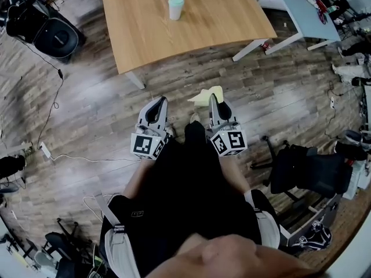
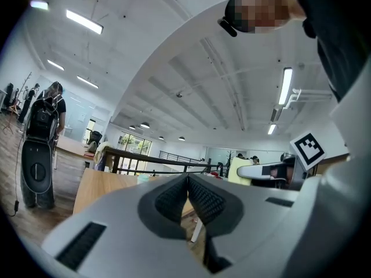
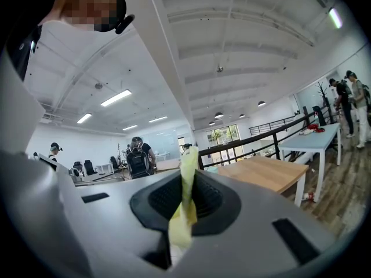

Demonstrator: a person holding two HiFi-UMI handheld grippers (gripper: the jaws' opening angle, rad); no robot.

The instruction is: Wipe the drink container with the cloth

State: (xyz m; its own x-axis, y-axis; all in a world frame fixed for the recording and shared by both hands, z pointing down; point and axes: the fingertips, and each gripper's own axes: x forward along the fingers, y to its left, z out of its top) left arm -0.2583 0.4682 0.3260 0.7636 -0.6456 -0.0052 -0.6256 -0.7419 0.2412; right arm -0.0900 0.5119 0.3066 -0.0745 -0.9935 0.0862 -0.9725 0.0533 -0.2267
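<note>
Left gripper (image 1: pixel 160 101) jaws together, right gripper (image 1: pixel 213 99) jaws tight on cloth (image 1: pixel 206 95); open floor (image 1: pixel 98 106) before table (image 1: pixel 174 50) edge, cup (image 1: pixel 176 7) beyond.

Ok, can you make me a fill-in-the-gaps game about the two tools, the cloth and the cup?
1. The right tool pinches a ____ cloth.
2. The left tool is shut and holds ____.
3. The cup stands on the wooden ____, away from both tools.

Missing words: yellow; nothing; table.
</note>
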